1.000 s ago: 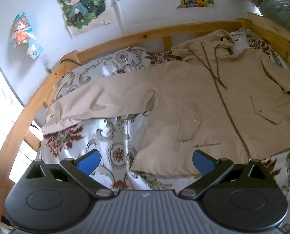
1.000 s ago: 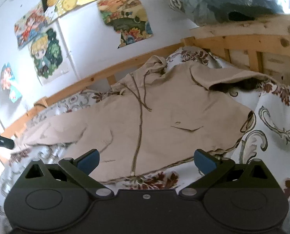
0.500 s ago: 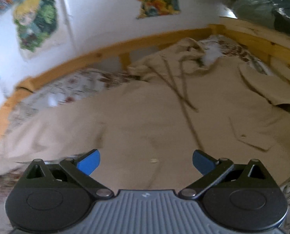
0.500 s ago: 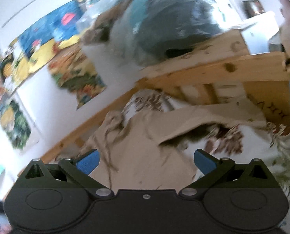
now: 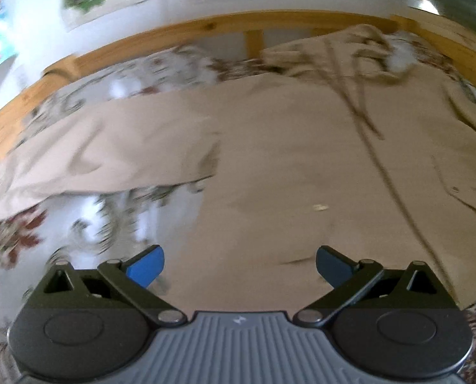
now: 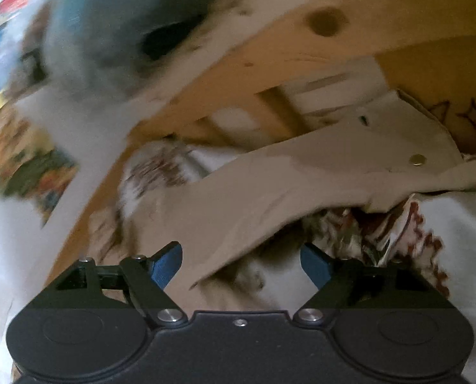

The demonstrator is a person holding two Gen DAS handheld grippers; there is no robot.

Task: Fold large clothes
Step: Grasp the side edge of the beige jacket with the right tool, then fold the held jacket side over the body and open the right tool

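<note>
Beige hooded cotton jacket (image 5: pixel 302 166) lies spread across the bed; left hand-held gripper (image 5: pixel 236 262) hangs wide and empty, right hand-held gripper (image 6: pixel 241 264) closing around the sleeve (image 6: pixel 302 179) edge, a shallow bite could slip

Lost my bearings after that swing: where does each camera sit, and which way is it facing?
Left wrist: on the left gripper, angled down over the jacket body; open fingers show.
Right wrist: on the right gripper, facing the jacket's sleeve and bed frame; jaws closing, nothing pinched.
Shared: jacket, floral bedding, frame.
</note>
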